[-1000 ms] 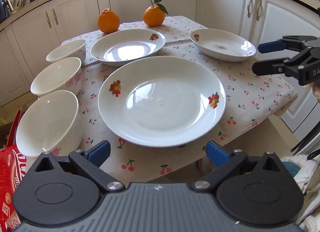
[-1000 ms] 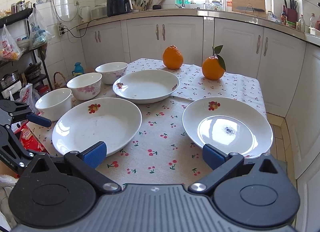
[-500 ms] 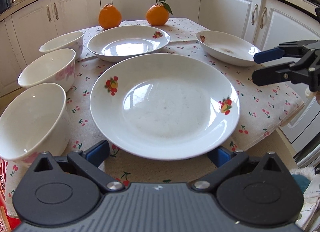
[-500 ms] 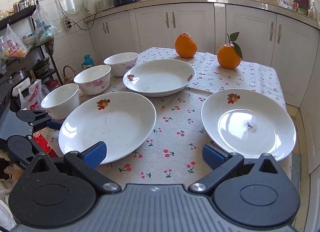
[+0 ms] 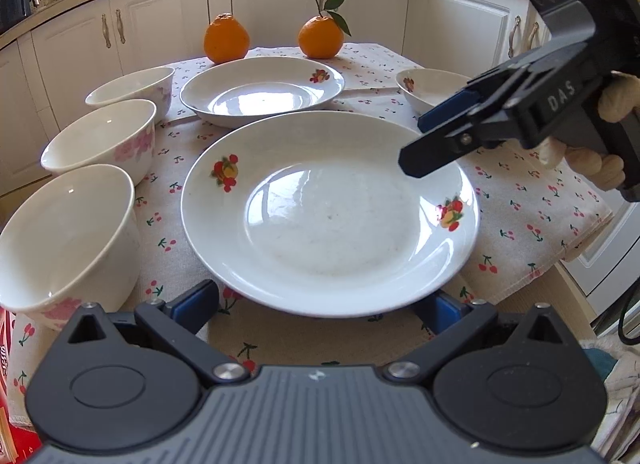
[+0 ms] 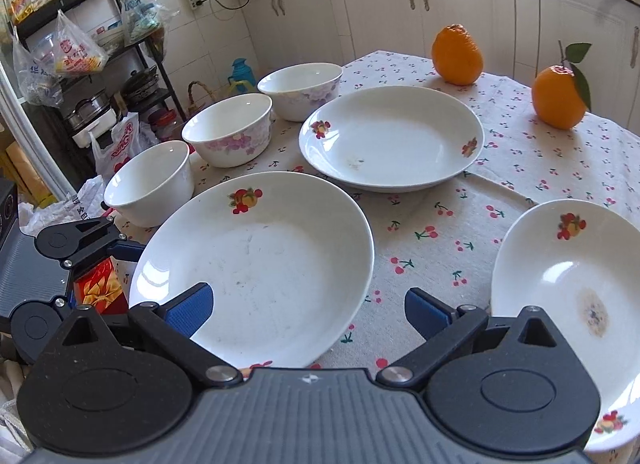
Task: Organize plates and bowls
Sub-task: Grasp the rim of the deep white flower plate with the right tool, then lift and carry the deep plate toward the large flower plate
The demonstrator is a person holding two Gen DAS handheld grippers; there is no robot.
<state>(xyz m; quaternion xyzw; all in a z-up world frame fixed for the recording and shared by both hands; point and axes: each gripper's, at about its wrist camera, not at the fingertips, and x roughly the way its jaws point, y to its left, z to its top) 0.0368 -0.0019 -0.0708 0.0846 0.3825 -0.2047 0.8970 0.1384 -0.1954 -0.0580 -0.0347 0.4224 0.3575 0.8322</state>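
Between the blue-padded fingers point(image 5: 196, 302) of the left gripper point(image 5: 320, 308), which are spread wide and grip nothing, the near rim of a large, glossy white ceramic plate with red fruit decals point(image 5: 328, 208) is framed; the pads are not seen to touch it. Over that plate's right side, the right gripper point(image 6: 308, 312) is held by a person's pale-gloved hand point(image 5: 580, 152), its fingers likewise parted and empty.

Behind the large plate, a second white decal plate point(image 5: 260, 90) is laid, and two round, dimpled oranges point(image 5: 226, 38) are set beyond it. Left of the large plate, three deep white porcelain bowls with pink flower prints point(image 5: 100, 138) are lined up. Right of it, a smaller white dish with a brown stain point(image 6: 568, 284) is placed.

Everything is rested on a soft, cherry-printed cloth point(image 5: 520, 200) that is draped over the table.

A slip is judged likely, since the glaze is smooth and the rim thin. The cloth could be dragged by a low finger, and the nearest bowl point(image 5: 64, 236) could be knocked by a wide finger.
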